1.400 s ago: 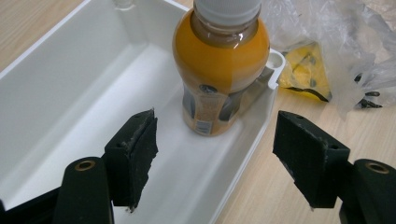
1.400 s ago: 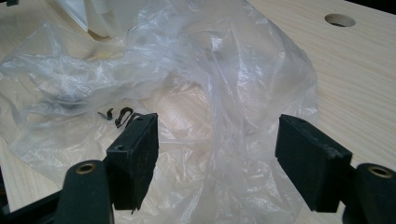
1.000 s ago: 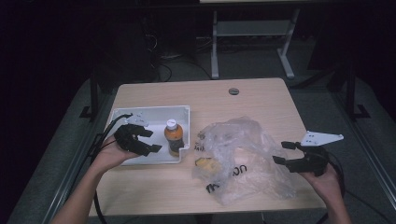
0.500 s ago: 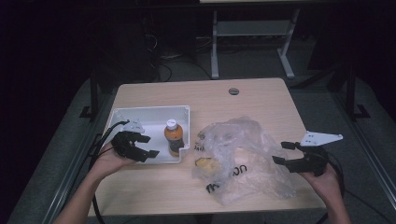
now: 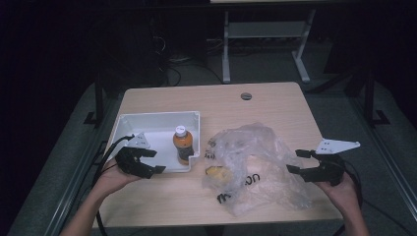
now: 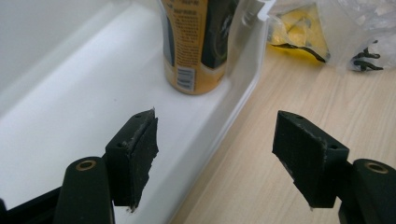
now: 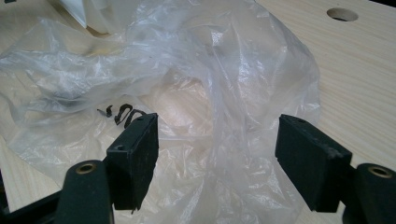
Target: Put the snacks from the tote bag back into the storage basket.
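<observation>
An orange bottle (image 5: 182, 144) (image 6: 198, 42) with a white cap stands upright in the right part of a white tray (image 5: 147, 124) (image 6: 70, 107). My left gripper (image 5: 153, 161) (image 6: 215, 156) is open at the tray's near edge, its jaws straddling the tray's rim with nothing gripped. A crumpled clear plastic bag (image 5: 255, 162) (image 7: 177, 88) with black lettering lies on the table, with a yellow item (image 5: 215, 171) (image 6: 294, 28) inside at its left end. My right gripper (image 5: 297, 162) (image 7: 217, 158) is open at the bag's right side, with loose film lying between the jaws.
The wooden table (image 5: 275, 105) has a round cable hole (image 5: 246, 96) near its far edge. Beyond the table, a metal stand (image 5: 265, 34) rises from the dark floor. Cables trail from both grippers toward the person's forearms.
My left gripper has drawn back out of the tray toward the table's near left, lower than before. The right gripper, bottle and bag have not moved.
</observation>
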A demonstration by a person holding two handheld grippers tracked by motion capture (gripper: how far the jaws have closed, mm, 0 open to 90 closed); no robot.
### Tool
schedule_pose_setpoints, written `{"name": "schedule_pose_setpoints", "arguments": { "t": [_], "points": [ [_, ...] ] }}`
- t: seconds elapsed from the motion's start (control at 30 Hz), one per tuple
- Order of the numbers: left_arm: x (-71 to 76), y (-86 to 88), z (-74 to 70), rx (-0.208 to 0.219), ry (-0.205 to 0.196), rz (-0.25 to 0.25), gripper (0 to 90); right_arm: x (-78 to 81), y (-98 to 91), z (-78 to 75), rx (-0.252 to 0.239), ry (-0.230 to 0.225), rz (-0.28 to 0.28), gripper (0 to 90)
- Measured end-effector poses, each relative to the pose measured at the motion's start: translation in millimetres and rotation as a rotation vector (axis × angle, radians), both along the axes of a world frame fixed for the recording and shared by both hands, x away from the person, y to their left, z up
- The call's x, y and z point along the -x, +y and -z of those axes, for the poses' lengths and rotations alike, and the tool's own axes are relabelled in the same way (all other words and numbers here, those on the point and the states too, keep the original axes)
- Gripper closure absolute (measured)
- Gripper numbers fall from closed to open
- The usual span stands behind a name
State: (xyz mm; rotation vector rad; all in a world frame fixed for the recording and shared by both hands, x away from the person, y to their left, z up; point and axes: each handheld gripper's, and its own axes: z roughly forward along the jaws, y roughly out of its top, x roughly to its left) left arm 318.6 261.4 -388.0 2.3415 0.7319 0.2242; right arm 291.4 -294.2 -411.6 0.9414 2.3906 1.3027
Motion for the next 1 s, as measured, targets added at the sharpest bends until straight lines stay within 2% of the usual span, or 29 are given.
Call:
{"name": "schedule_pose_setpoints", "arguments": {
  "t": [0.2,0.23,0.37,0.43,0.5,0.63,0.8,1.0],
  "points": [
    [4.7,2.0,5.3,0.007,-0.002,0.006,30.3,0.3,0.1,0.5,0.0,0.004,0.002,29.7],
    [6.1,2.0,6.6,0.022,0.001,0.005,30.3,0.4,0.1,0.7,-0.002,0.005,0.003,29.7],
    [9.4,2.8,10.8,0.032,0.004,-0.001,30.4,0.3,0.6,0.9,0.0,0.007,0.0,29.7],
    [10.9,4.1,13.3,0.022,-0.002,-0.003,30.3,0.3,1.1,1.0,0.001,0.006,-0.001,29.7],
    [13.1,5.5,16.4,0.039,-0.001,-0.006,30.4,0.5,1.0,0.9,0.001,0.006,-0.001,29.7],
    [16.5,9.2,21.0,0.028,-0.008,-0.004,30.3,0.2,0.8,1.8,0.003,0.012,-0.001,29.7],
    [22.5,11.8,25.8,0.061,-0.009,-0.011,30.3,0.1,1.5,1.8,0.004,0.01,-0.003,29.5],
    [32.7,14.3,32.4,0.054,-0.004,-0.002,30.2,1.4,0.6,2.0,-0.003,0.011,0.001,29.6]
  ]
}}
